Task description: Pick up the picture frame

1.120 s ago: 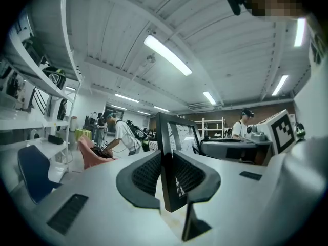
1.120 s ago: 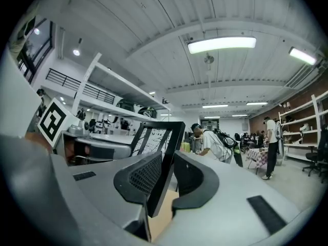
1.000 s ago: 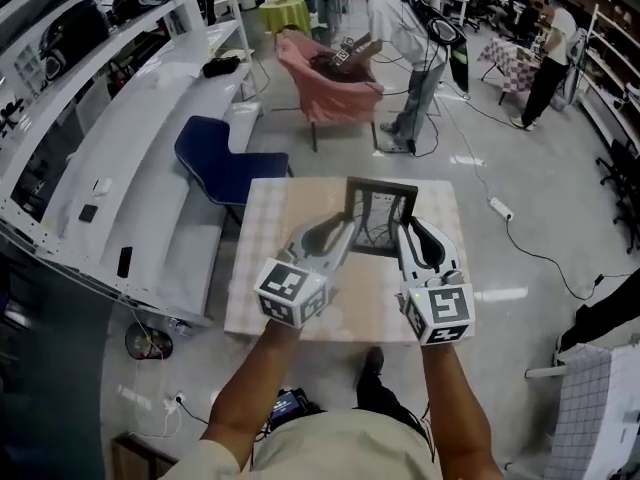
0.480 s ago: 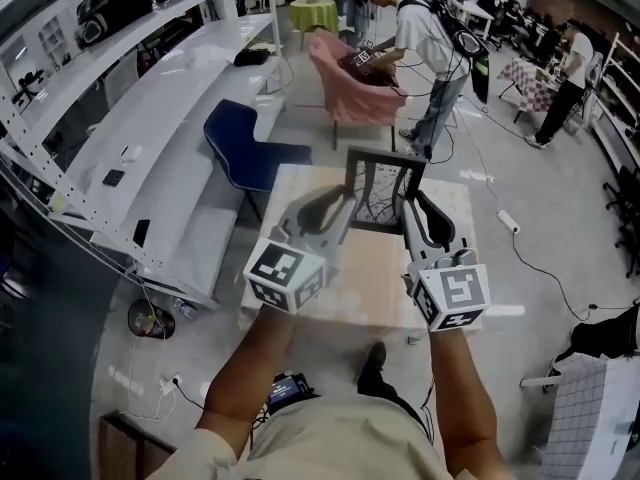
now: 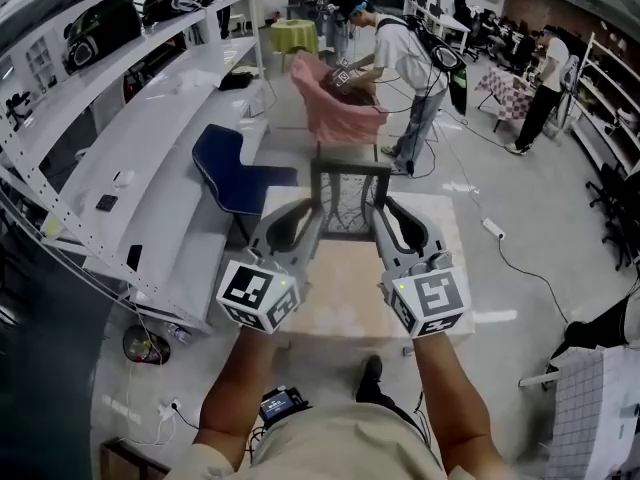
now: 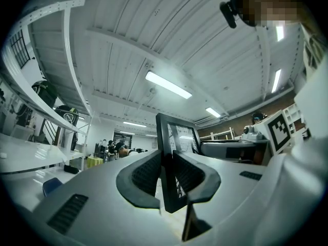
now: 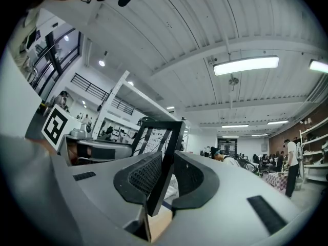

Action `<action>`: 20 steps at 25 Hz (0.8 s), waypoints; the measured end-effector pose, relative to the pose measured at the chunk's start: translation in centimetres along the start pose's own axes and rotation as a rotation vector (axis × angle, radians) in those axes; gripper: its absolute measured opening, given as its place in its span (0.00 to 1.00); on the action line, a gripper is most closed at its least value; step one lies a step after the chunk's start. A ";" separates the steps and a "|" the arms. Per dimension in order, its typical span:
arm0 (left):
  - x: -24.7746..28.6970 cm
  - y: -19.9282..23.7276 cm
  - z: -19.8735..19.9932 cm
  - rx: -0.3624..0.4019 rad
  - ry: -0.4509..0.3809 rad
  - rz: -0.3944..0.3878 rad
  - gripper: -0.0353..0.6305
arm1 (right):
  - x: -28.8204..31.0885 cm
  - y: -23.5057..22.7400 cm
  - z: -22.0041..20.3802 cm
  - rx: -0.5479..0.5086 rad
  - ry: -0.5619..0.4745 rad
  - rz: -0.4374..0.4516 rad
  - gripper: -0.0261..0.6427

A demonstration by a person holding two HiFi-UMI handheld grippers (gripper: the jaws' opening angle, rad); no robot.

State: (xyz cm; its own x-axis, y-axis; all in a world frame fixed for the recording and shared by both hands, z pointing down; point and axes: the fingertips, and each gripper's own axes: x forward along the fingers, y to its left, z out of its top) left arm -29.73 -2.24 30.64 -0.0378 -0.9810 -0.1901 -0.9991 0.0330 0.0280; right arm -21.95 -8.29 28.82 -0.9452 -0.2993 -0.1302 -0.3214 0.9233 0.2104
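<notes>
Already the black rectangular picture frame (image 5: 349,196) is gripped on both sides. The left gripper (image 5: 313,211) is clamped on its left edge and the right gripper (image 5: 384,211) on its right edge. It stands upright between them, and the beige-clothed table (image 5: 335,293) lies below both grippers. The frame appears to be lifted clear, so the pick-up looks essentially done. What is left is only to hold it steady.

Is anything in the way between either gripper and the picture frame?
Nothing visible stands in the way. The left gripper is shut on the left edge of the frame, and the right gripper is shut on its right edge.
</notes>
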 end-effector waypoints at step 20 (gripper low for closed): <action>-1.0 -0.4 1.5 -0.002 -0.036 0.001 0.16 | -0.7 0.6 1.7 -0.012 -0.023 0.006 0.15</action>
State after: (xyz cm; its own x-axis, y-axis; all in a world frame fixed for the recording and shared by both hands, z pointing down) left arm -29.30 -1.02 29.34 -0.0392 -0.9735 -0.2254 -0.9990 0.0332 0.0300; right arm -21.38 -7.08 27.40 -0.9457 -0.2875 -0.1514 -0.3160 0.9222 0.2230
